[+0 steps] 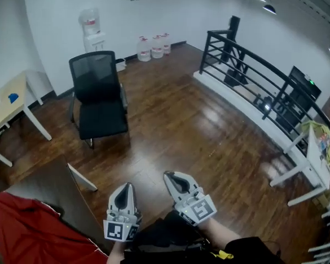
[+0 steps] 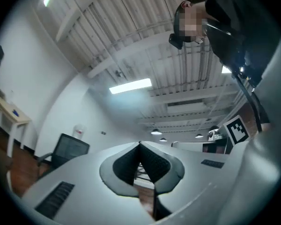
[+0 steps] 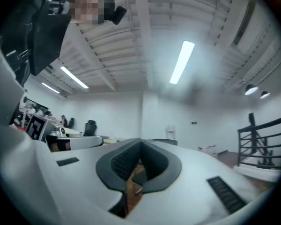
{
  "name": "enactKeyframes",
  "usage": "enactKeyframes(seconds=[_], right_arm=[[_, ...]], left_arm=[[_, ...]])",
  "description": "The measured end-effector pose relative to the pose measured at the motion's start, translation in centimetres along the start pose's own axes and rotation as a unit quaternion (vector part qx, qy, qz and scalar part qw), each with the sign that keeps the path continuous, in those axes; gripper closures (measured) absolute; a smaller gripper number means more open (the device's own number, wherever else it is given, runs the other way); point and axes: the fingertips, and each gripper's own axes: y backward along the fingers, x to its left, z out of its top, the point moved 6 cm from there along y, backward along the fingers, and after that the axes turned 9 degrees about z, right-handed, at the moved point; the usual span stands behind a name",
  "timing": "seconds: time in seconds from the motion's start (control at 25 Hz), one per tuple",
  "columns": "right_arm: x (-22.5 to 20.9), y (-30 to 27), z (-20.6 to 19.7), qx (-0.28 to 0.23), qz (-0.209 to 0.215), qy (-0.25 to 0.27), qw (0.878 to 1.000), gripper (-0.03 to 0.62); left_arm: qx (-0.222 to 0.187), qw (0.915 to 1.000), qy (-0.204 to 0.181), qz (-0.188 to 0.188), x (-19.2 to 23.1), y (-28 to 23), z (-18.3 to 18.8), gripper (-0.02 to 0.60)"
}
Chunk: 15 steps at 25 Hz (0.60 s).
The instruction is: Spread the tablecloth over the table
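Note:
A red tablecloth (image 1: 27, 230) lies bunched on a dark brown table (image 1: 55, 188) at the bottom left of the head view. My left gripper (image 1: 125, 189) hovers just right of that table's corner, jaws shut with nothing between them. My right gripper (image 1: 171, 177) is beside it, also shut and empty, over the wooden floor. Both point away from the cloth toward the room. In the left gripper view the shut left gripper (image 2: 140, 146) aims up at the ceiling. The right gripper view has the shut right gripper (image 3: 140, 142) facing a white wall.
A black office chair (image 1: 97, 95) stands ahead on the wooden floor. A light desk (image 1: 11, 106) is at the left wall. A black railing (image 1: 253, 78) runs along the right, and a white desk (image 1: 313, 158) stands at the far right. Water bottles (image 1: 153, 46) line the back wall.

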Motion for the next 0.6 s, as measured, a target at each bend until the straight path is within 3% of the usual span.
enactKeyframes(seconds=[0.12, 0.2, 0.32, 0.48, 0.6], right_arm=[[-0.1, -8.7, -0.5, -0.007, 0.094, -0.017, 0.995, 0.588], [0.5, -14.9, -2.1, -0.008, 0.174, -0.038, 0.984, 0.589], [1.4, -24.3, -5.9, -0.021, 0.324, -0.063, 0.944, 0.588], [1.8, -35.4, -8.8, -0.045, 0.438, -0.070, 0.895, 0.589], [2.6, -42.5, -9.3, -0.051, 0.516, -0.080, 0.852, 0.589]], left_arm=[[-0.013, 0.9964, -0.025, 0.080, 5.7, -0.8, 0.7, 0.581], [-0.015, 0.9868, -0.050, 0.154, 9.8, -0.7, 0.7, 0.581], [-0.027, 0.9531, -0.090, 0.288, 15.4, -0.6, -0.7, 0.581], [-0.036, 0.9119, -0.147, 0.382, 22.6, -3.7, -1.7, 0.581], [-0.042, 0.8722, -0.196, 0.446, 26.3, -5.8, 0.1, 0.581]])
